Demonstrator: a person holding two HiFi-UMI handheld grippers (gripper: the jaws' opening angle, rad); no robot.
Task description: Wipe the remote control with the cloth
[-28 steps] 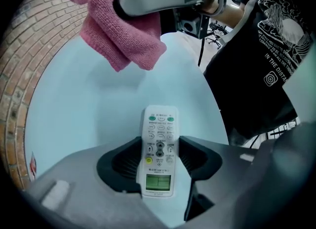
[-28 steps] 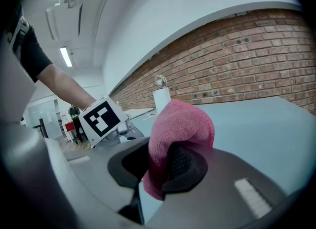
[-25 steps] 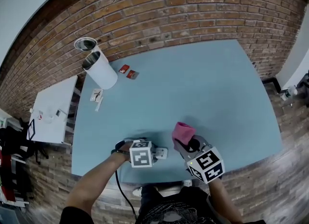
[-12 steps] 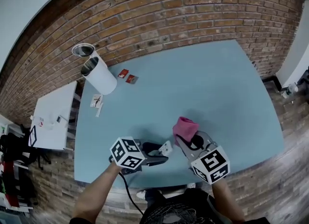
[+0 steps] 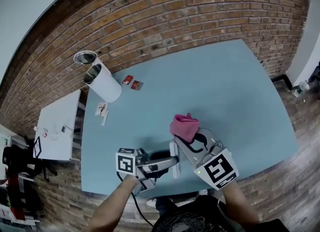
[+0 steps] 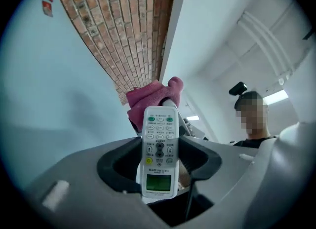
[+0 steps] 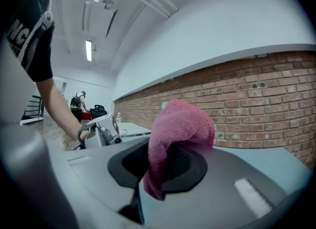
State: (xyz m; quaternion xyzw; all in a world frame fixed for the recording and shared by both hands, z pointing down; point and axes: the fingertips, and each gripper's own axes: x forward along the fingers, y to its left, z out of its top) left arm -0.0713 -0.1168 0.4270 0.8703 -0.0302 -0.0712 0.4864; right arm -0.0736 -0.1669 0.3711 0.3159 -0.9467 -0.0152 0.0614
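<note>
Above the blue table, the left tool clamps a slim white remote control whose long axis runs toward the crumpled pink cloth pinched in the right tool, just beyond its tip.

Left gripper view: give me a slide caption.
Left claw grips the white remote, the pink cloth close behind it.

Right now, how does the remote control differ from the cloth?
The remote control is white, hard and flat, with buttons and a small green screen; the cloth is pink, soft and bunched up. The remote control stands straight out of the left claw; the cloth droops over the right claw. Shared: each is clamped in a claw, over the blue table.
</note>
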